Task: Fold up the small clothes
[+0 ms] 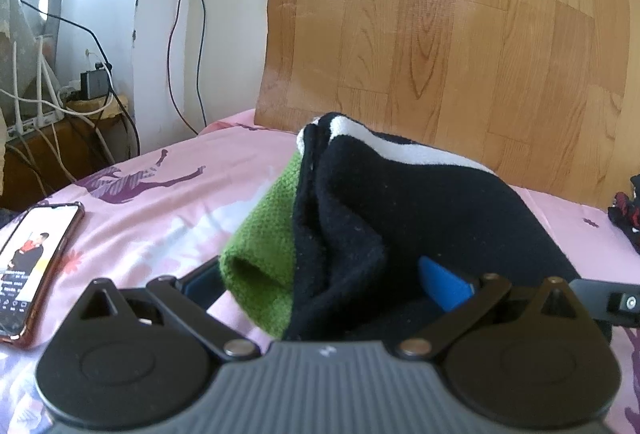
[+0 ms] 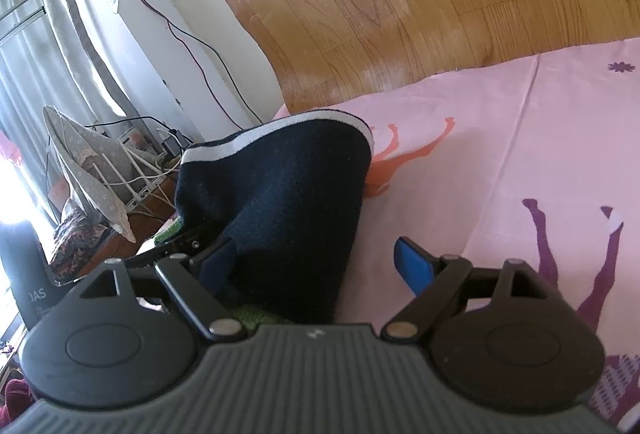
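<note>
Clothes first: a black fleecy garment (image 1: 400, 218) with a white stripe along its edge sits bunched with a green knitted piece (image 1: 264, 258), the pair raised off the pink bedsheet (image 1: 168, 202) between both tools. Left gripper (image 1: 324, 286) has its blue pads (image 1: 444, 286) set on either side of the bundle, and the cloth fills the gap; it looks clamped, though how hard it presses I cannot tell. Right gripper (image 2: 316, 266) stands wide, its right pad bare over the sheet and the dark fabric lying against the left finger only, so no grip there. My read: the fold is midway. The pieces are gathered into a thick wad, not laid flat, and squaring the edges and setting it down is still to do. The black cloth is soft and nappy, flecked with lint, draping in deep creases; the green is a coarse waffle knit rolled into a tube. Beyond, a phone (image 1: 36, 262) lies on the printed sheet, and a wood-grain board (image 1: 460, 34) stands behind the bed.
</note>
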